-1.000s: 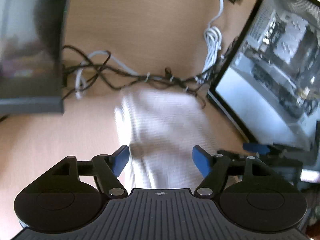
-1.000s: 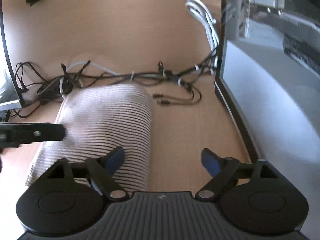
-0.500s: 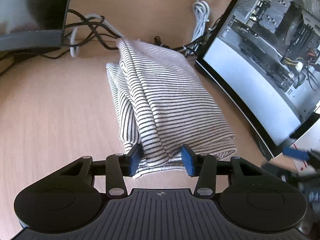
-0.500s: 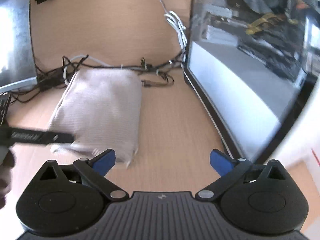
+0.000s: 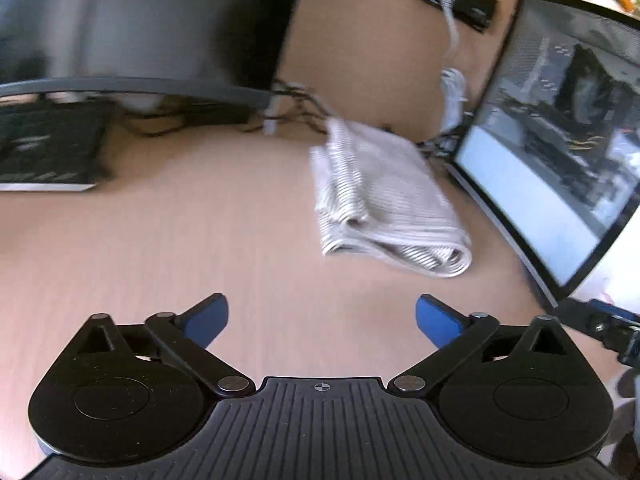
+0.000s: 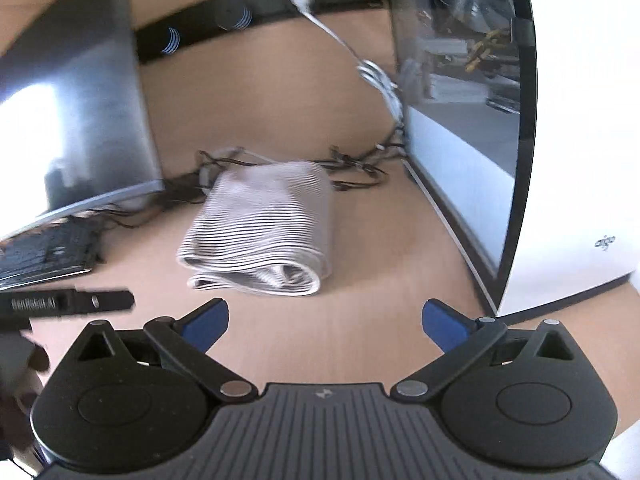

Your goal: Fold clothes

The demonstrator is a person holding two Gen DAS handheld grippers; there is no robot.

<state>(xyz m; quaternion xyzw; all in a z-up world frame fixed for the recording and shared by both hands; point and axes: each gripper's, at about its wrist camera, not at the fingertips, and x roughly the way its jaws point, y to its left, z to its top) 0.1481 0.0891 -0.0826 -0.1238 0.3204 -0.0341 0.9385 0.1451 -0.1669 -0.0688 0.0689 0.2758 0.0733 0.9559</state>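
A black-and-white striped garment [image 5: 384,200] lies folded into a thick rectangle on the wooden desk [image 5: 200,248], ahead and to the right in the left wrist view. In the right wrist view the same folded garment [image 6: 264,228] sits straight ahead. My left gripper [image 5: 322,318] is open and well short of the cloth, with nothing between its blue pads. My right gripper [image 6: 325,320] is also open and empty, a short way in front of the garment's near folded edge. The left gripper's body [image 6: 68,304] shows at the left edge of the right wrist view.
A glass-sided computer case [image 6: 472,128] stands to the right of the garment. A monitor [image 6: 68,120] and a keyboard [image 6: 44,256] are on the left. Tangled cables [image 6: 356,168] lie behind the cloth, below a black power strip [image 6: 260,16] on the back wall.
Both grippers have pulled back from the garment. The left jaws, narrowed around its near edge half a second ago, now stand wide open. The folded garment stays on the desk.
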